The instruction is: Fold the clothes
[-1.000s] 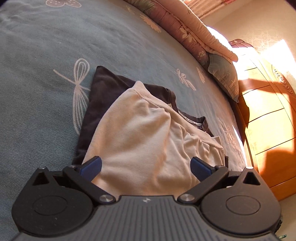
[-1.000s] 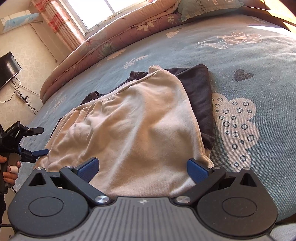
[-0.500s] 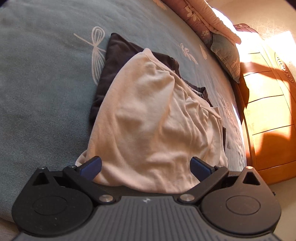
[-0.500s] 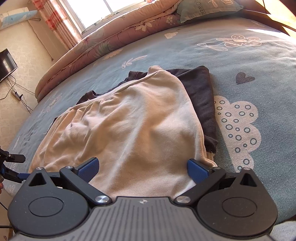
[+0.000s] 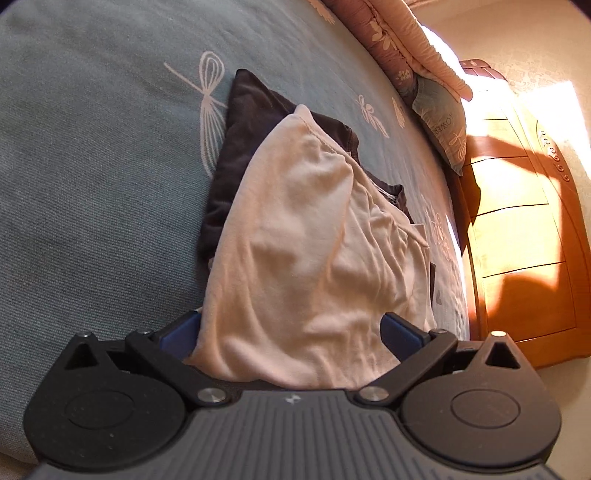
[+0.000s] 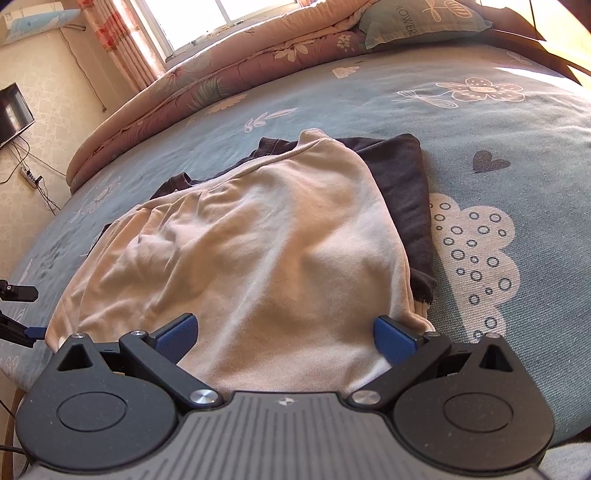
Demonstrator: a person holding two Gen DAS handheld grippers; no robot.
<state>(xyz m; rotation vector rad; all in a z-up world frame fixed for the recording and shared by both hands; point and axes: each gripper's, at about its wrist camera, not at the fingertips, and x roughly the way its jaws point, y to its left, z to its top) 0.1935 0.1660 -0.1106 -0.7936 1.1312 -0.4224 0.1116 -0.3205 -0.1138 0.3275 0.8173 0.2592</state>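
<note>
So the cream top (image 5: 295, 258) fills the gap between both wide-open claws, left (image 5: 291, 328) and right (image 6: 284, 330); only the right view catches the window (image 6: 221, 14) at upper left.

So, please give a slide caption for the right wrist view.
Open right gripper facing a cream garment on a dark one.

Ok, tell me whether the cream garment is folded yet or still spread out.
Spread out. The cream garment lies rumpled in one loose layer over the dark garment, with no crisp fold edges showing.
</note>
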